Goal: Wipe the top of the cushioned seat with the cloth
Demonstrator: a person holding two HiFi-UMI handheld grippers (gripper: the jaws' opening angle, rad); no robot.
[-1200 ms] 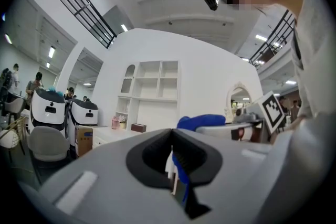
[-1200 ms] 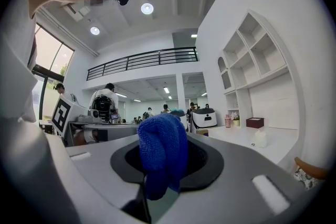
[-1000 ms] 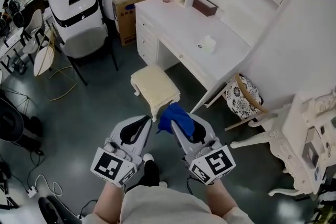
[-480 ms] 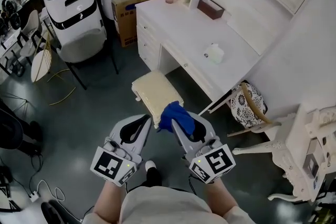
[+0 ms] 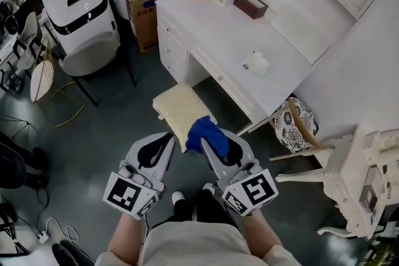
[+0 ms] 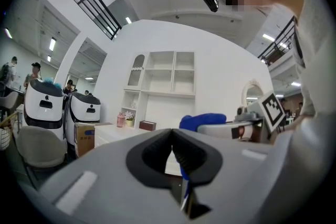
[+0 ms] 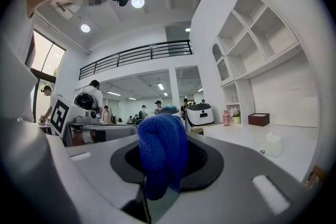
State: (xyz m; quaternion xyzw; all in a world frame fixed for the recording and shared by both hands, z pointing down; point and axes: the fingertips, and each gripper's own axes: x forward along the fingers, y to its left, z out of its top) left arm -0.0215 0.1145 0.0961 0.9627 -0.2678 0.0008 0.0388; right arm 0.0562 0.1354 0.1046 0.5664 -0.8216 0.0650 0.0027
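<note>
**Both grippers held closed over the floor, blue cloth in the right one, just short of the seat**

Seen from the head camera, a person holds two grey grippers side by side above a dark floor [image 5: 93, 128]. The left gripper [image 5: 168, 139] has its jaws pressed together with nothing between them; its own view shows the two black pads meeting in a thin line. The right gripper [image 5: 209, 143] is clamped on a bunched blue cloth [image 5: 202, 129]. In its own view the cloth [image 7: 161, 157] bulges up and out from between the closed jaws, covering their tips.

The cushioned seat [image 5: 177, 106], a small cream stool with a padded top, stands just ahead of the grippers. The cloth overlaps the seat's near edge in the head view, but both gripper views look level across the room at about desk-top height, so the cloth hangs in the air and does not rest on the cushion.

The seat's far right side sits close to a white desk [image 5: 212, 25], in front of its knee opening. To the seat's left and near side lies open floor. A patterned basket [image 5: 288, 120] stands under the desk's right end, and an ornate white chair [image 5: 365, 165] is well apart at far right.
</note>
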